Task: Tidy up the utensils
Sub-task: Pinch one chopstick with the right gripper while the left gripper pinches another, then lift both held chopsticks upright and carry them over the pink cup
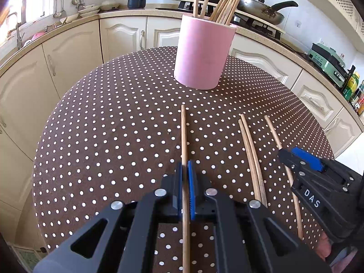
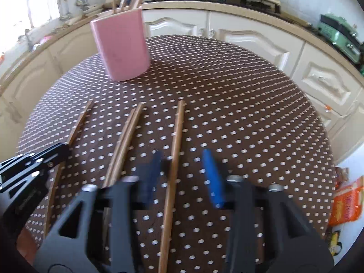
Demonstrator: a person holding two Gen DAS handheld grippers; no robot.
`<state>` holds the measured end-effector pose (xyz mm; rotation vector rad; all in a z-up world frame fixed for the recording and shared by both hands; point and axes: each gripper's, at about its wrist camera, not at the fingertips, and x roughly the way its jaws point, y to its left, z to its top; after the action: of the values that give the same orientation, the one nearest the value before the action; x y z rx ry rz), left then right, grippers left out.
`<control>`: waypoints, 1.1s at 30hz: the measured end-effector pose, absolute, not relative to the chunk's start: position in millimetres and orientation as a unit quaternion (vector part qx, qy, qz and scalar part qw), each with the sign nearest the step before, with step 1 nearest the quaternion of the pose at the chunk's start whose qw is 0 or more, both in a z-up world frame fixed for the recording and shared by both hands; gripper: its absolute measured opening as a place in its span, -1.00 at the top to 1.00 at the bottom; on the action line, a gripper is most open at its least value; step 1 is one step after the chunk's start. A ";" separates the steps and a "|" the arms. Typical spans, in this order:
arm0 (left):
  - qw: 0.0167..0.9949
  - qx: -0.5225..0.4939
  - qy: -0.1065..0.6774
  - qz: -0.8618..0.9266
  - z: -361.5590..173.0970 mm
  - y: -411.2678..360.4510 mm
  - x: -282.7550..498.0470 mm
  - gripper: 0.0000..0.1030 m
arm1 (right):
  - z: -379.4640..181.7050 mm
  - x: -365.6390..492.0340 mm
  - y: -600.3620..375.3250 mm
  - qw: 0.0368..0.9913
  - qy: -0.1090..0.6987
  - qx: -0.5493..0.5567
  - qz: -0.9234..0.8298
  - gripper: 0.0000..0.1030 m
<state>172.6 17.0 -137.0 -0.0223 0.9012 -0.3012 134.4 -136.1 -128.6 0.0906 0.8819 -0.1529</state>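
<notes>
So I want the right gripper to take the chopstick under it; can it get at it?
Probably yes. The right gripper is open with the chopstick lying between its fingers, apart from the pair beside it, so nothing blocks closing.

table: round, covered in a brown cloth with white dots (image 1: 102, 125)
holder: pink cylinder cup (image 1: 202, 52), upright near the far edge, wooden chopsticks inside
loose stuff: one wooden chopstick (image 1: 183, 132), a touching pair (image 1: 250, 154), one more (image 1: 275, 136), roughly side by side

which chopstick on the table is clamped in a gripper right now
The leftmost chopstick: the left gripper is shut on it. The other three lie free.
</notes>
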 end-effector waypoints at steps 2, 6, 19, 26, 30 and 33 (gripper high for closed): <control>0.889 -0.008 0.433 -0.148 -136.9 19.4 171.2 0.88 | -128.6 133.9 -136.9 0.901 0.425 0.045 -0.072 0.83; 0.890 0.003 0.430 -0.149 -135.3 18.7 169.5 0.88 | -129.6 127.7 -151.4 0.902 0.420 0.078 -0.056 0.88; 0.915 -0.004 0.359 -0.186 -97.0 9.8 146.7 0.88 | -93.1 104.7 -180.1 0.926 0.341 0.160 -0.041 0.88; 0.912 0.009 0.357 -0.200 -95.0 3.9 150.4 0.88 | -74.0 104.9 -186.6 0.935 0.317 0.156 -0.039 0.88; 0.907 0.015 0.379 -0.183 -105.5 3.8 157.1 0.84 | -79.9 107.4 -186.5 0.930 0.329 0.159 -0.038 0.88; 0.903 0.015 0.384 -0.191 -108.1 1.7 158.8 0.45 | -89.3 102.3 -182.1 0.926 0.338 0.165 -0.037 0.88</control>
<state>158.8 1.7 -108.1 0.0320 0.7934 -0.3946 102.3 -182.1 -89.3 0.3389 0.6933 -0.0763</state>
